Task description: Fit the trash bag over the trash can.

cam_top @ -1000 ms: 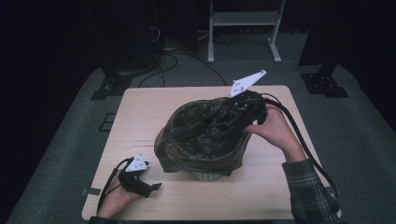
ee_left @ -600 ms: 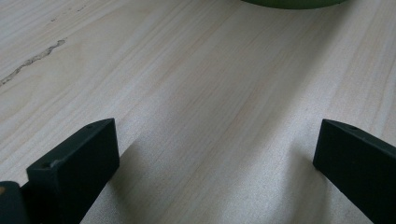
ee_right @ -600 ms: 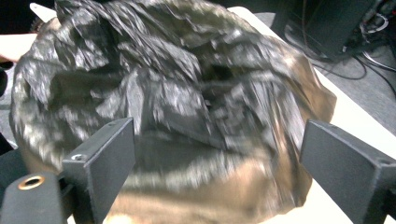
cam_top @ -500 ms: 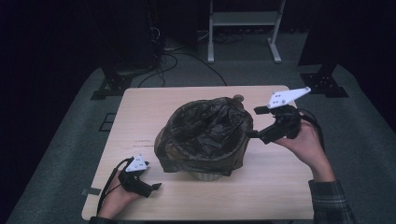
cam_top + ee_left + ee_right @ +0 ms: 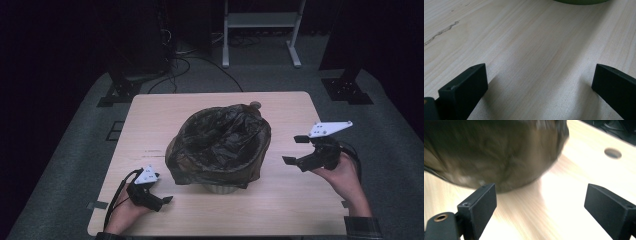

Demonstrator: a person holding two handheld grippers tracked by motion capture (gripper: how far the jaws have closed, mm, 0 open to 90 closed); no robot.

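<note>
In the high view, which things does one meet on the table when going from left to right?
Left claw in the person's left hand → bin covered with a dark plastic bag → right claw, open, held above the table.

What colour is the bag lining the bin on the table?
Dark brownish-black, glossy and crinkled; the bag shows best in the high view.

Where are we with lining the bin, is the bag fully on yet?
The dark bag already drapes over the bin, covering its rim, with only the base showing. Nothing is in hand: the right gripper is open beside the bag, and the left gripper rests open on the table. What's left, probably, is only tidying.
</note>
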